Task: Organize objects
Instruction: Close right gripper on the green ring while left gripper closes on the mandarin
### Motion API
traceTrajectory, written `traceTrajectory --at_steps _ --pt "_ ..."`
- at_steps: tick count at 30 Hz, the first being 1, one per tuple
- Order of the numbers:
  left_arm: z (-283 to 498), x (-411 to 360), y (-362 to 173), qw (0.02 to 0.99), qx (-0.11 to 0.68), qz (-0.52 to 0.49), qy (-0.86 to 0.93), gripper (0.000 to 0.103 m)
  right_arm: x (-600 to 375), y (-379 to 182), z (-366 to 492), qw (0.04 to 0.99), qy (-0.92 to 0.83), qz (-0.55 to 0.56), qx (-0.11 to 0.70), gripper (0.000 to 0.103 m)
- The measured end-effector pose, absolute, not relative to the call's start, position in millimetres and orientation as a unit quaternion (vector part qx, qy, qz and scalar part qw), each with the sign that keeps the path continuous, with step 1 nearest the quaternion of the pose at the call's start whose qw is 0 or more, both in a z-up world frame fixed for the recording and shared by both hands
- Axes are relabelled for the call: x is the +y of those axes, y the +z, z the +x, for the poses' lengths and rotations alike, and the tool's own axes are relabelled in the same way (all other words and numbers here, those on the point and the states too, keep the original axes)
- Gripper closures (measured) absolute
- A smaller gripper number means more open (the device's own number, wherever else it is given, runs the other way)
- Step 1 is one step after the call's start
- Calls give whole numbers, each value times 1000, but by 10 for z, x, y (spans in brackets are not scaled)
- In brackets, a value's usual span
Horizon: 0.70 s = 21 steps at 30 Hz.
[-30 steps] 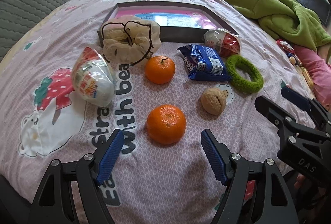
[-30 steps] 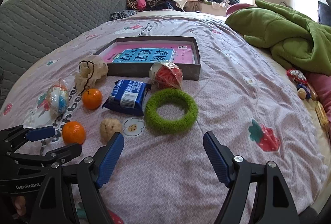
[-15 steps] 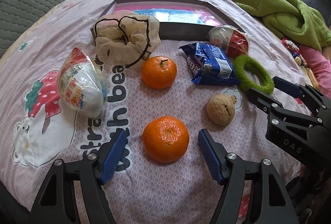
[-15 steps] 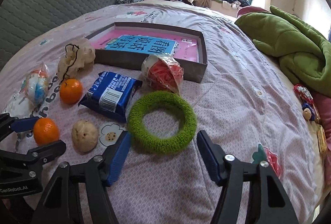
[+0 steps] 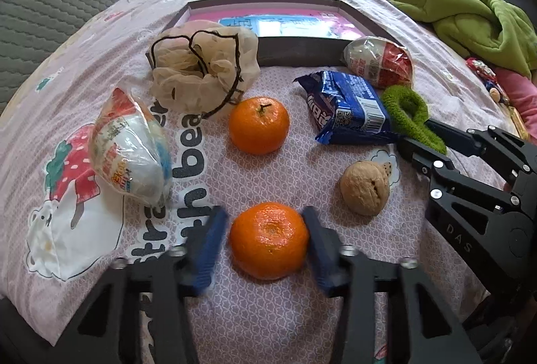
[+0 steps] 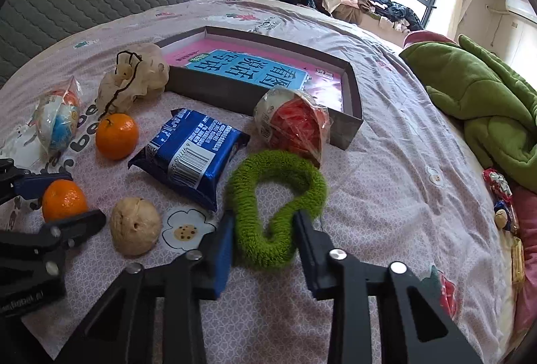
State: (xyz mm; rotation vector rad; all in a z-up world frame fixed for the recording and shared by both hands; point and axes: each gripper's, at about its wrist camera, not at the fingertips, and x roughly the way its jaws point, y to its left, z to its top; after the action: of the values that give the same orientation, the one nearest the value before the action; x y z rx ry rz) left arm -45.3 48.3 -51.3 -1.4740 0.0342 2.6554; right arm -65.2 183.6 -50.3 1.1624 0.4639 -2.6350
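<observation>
Your left gripper (image 5: 268, 244) brackets the near orange (image 5: 269, 239), pads touching or just off its sides. Your right gripper (image 6: 263, 238) squeezes the green ring (image 6: 276, 202) between its pads, pinching it narrow.

Left gripper (image 5: 268, 241): my black linkage frame, angular struts, silver round screws at the joints.
Left fingers (image 5: 206, 251): blue ribbed pads, blurred in its own camera, so I could not read their surface well.
Right gripper (image 6: 265, 241): same black frame, triangular cut-outs, silver screw heads.
Right fingers (image 6: 221, 251): blue pad on one side; the other looked darker, perhaps only shaded.
Markings: pale "DAS" lettering on the right body in the left view; "GenRobot" partly legible on the left body in the right view.
</observation>
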Motion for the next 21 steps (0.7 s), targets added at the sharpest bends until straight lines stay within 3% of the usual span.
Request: traceTrajectory --at_steps 4,10,21 --pt "-435 471 -500 58 8 -484 873 62 1898 -461 -603 118 -901 393 142 78" --pt "-368 443 -443 72 -5 -484 872 62 2058 -338 -548 142 -906 389 84 79" --pt "-232 464 -185 87 -1 -454 887 62 2014 -106 -378 173 -914 362 58 83"
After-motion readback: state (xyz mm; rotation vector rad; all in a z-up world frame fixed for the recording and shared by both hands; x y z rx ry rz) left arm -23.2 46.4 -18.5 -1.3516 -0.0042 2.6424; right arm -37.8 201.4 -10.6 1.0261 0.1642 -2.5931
